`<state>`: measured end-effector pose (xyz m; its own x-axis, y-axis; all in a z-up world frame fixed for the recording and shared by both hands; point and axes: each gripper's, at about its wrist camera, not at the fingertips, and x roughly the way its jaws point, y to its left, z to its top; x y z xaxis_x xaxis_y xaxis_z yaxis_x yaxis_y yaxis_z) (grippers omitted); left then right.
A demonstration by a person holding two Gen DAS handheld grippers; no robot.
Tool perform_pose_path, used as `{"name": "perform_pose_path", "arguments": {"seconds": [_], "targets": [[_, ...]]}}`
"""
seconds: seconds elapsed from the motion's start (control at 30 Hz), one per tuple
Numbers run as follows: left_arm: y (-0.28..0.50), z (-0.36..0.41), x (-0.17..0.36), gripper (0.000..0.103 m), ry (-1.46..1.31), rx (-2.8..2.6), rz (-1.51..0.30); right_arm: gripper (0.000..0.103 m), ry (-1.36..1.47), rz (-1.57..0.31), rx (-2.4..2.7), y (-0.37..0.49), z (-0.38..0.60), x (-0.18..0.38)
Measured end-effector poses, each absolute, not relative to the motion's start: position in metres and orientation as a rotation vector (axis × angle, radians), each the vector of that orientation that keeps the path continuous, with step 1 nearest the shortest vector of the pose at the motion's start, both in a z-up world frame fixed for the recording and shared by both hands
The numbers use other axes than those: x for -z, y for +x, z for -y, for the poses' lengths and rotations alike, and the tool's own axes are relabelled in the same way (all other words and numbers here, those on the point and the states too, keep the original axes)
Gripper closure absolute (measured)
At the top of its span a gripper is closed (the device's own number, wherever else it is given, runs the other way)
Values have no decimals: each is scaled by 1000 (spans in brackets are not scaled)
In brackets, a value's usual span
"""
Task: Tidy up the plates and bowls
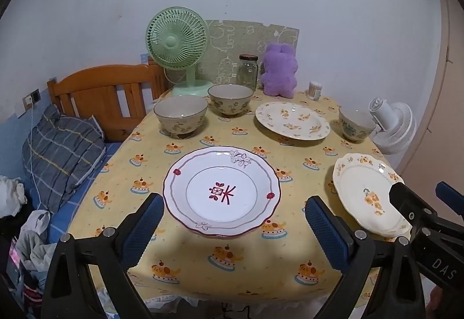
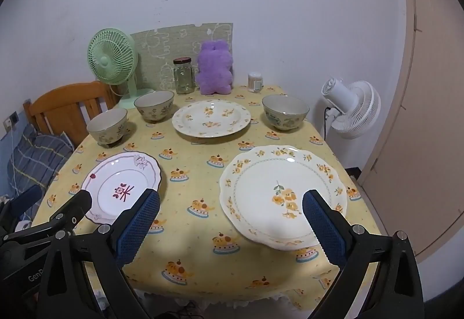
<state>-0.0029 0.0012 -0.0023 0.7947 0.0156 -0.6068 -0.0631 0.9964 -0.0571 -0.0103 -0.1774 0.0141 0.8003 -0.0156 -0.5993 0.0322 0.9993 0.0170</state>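
3 plates, 3 bowls on yellow tablecloth (image 2: 197,171). Red-motif plate (image 1: 221,191) at 6 o'clock between left gripper (image 1: 232,220) jaws, wide apart, nothing held. Scalloped plate (image 2: 282,194) at 4, under right gripper (image 2: 230,220), jaws also apart, empty. Round floral plate (image 2: 211,118) at 12. Bowls: two (image 1: 181,117) (image 1: 230,99) at 10-11, one (image 2: 285,111) at 2.

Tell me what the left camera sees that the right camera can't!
Only the left view shows the heap of clothes beside the bed. Only the right view shows the white fan whole, plus its plug. Both show three plates, three bowls, the green fan, the jar and the purple plush toy.
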Motion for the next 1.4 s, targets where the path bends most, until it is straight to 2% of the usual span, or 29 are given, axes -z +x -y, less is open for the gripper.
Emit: {"name": "perform_pose_path", "arguments": {"seconds": [1.4], "targets": [[-4,7,1,5,-52,-45,-645,3,26,-632,34,-11,189,-10]]}}
